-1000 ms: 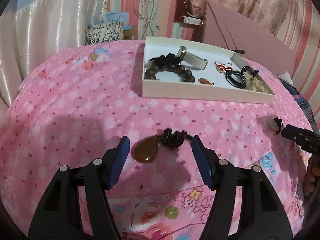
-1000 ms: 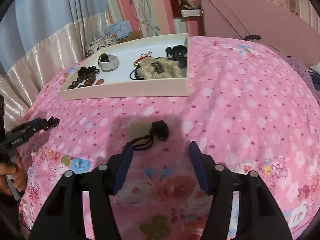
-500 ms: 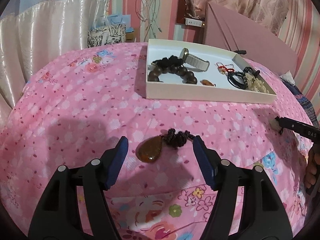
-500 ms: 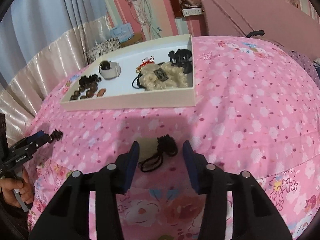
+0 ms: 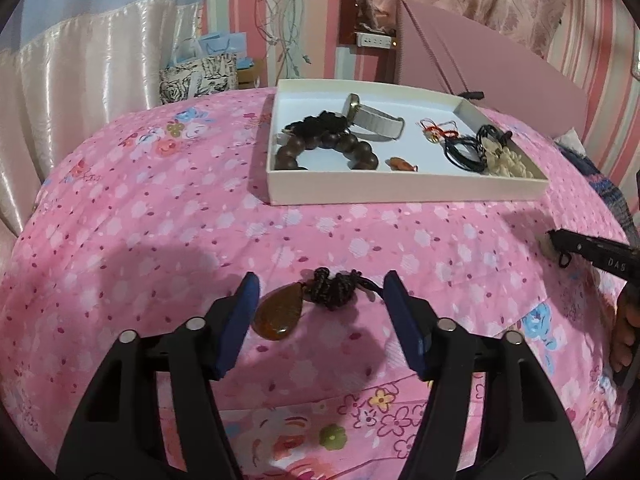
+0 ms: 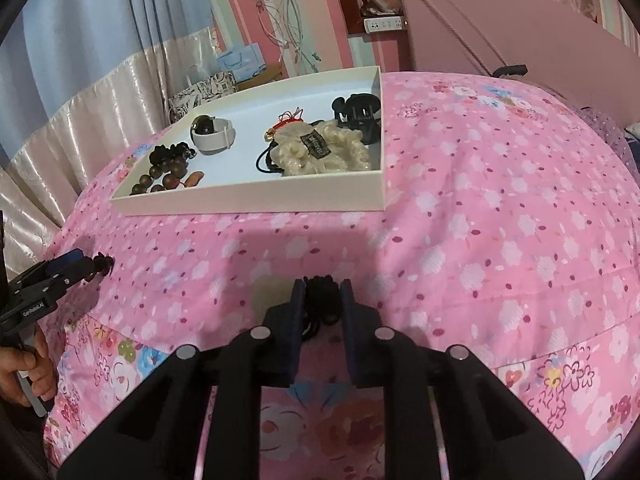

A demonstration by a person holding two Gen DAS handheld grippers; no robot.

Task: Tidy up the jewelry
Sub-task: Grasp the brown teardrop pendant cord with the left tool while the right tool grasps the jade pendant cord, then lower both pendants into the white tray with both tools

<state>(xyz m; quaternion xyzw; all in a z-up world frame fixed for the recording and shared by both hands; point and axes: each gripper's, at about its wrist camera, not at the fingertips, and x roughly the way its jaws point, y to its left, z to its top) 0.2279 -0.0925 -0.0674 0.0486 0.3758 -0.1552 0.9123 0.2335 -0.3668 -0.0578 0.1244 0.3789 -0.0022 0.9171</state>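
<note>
An amber teardrop pendant (image 5: 278, 314) with a dark knotted cord (image 5: 334, 289) lies on the pink floral cloth between the fingers of my open left gripper (image 5: 320, 304). My right gripper (image 6: 322, 300) is shut on the black cord (image 6: 320, 300) of a pale stone pendant (image 6: 266, 292), which lies to the left of its fingers. A white tray (image 5: 400, 190) at the back holds a brown bead bracelet (image 5: 324, 148), a watch (image 5: 372, 120), a red charm, black cords and a cream beaded piece (image 6: 320, 152).
The right gripper's tip shows at the right edge of the left wrist view (image 5: 592, 250). The left gripper shows at the left edge of the right wrist view (image 6: 44, 288). A pink board (image 6: 500, 28) and a curtain stand behind the tray.
My right gripper has moved forward and closed on the black cord of the pale pendant. My left gripper has stayed open around the amber pendant.
</note>
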